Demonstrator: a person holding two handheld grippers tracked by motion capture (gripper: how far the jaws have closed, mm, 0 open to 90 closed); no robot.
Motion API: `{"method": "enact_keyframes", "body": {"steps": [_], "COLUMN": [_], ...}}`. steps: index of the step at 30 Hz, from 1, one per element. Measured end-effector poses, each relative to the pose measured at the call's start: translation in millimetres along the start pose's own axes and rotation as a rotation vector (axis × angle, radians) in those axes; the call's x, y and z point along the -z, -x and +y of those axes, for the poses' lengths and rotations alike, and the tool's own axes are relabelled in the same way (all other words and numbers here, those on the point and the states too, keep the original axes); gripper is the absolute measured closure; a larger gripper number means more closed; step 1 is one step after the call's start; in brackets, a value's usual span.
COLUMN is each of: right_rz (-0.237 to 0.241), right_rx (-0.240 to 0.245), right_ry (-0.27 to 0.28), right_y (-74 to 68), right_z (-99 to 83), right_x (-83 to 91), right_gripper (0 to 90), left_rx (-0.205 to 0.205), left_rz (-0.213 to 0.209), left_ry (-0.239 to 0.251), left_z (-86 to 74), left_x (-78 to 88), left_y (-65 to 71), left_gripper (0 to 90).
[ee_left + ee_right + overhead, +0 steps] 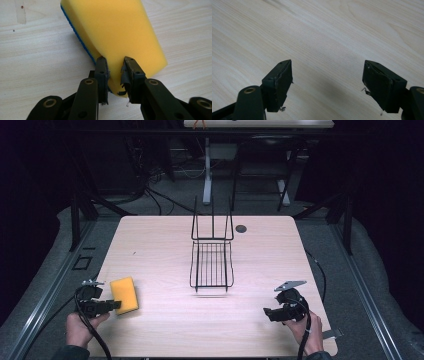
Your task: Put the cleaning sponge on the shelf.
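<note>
Left tongs point(115, 72) pinch the near corner of the yellow sponge point(117, 32), which lies on the worktop point(165, 320) just ahead of them. So the grip looks made, the lift not yet. Farther right and ahead stands the wire rack point(212, 265), likely its destination; the right tongs point(327, 85) gape empty.

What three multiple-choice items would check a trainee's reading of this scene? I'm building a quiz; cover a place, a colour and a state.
1. Where does the wire rack stand?
A. table's middle
B. near left corner
C. on the floor

2. What colour is the sponge underneath?
A. green
B. blue
C. red

3. How is the left gripper?
A. wide open
B. shut on nothing
C. shut on the sponge

Key: 1 A, the high view shows it central; 2 B, a blue layer edges its underside; 3 C, both pads dent the foam.
</note>
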State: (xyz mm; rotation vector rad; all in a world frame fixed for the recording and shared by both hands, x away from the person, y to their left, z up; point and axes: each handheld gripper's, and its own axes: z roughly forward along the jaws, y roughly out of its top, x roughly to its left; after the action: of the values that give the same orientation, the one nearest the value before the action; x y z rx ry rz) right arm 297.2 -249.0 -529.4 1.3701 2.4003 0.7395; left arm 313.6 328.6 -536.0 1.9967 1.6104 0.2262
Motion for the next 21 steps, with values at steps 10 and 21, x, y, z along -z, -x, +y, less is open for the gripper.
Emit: {"method": "enact_keyframes", "body": {"steps": [10,21], "right_rz": [-0.033,-0.033], "right_rx": [0.009,0.007], "right_ry": [0.002,-0.001], "right_y": [0.8,2.6], "right_z": [-0.3,-0.3], "right_x": [2.7,2.9], "right_gripper": [22.6,22.8], "left_rx": [-0.043,-0.084], "left_rz": [-0.005,-0.023], "left_ry": [0.029,0.05], "left_z": [2.4,4.4], "left_x": [11.2,17.4], "left_y": [6.6,19.1], "left_gripper": [76.4,78.0]}}
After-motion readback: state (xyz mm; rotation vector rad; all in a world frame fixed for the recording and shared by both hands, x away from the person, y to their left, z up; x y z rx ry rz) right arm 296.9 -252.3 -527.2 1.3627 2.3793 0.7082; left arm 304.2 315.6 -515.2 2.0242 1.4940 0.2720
